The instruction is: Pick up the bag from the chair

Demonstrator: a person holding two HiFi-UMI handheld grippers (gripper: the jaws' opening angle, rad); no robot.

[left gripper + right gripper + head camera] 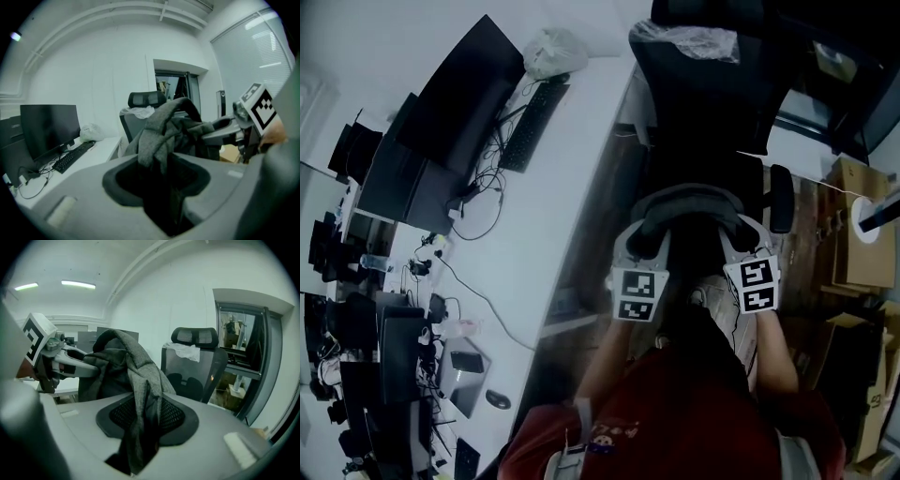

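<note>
The bag (691, 201) is dark grey fabric, and I hold it up between both grippers in front of the black office chair (703, 103). In the left gripper view my left gripper (160, 180) is shut on a fold of the bag (161, 133). Across from it, the right gripper (224, 133) also pinches the cloth. In the right gripper view my right gripper (139, 430) is shut on a hanging strip of the bag (133, 359), with the left gripper (70, 363) opposite. Seen from the head, the left gripper (645, 239) and right gripper (741, 236) flank the bag.
A white desk (562, 197) runs along the left with monitors (455, 108), a keyboard (532, 124), cables and a white plastic bag (553, 52). Clear plastic (689, 39) drapes the chair's headrest. Cardboard boxes (861, 230) stand at the right. The chair (192, 366) is close ahead.
</note>
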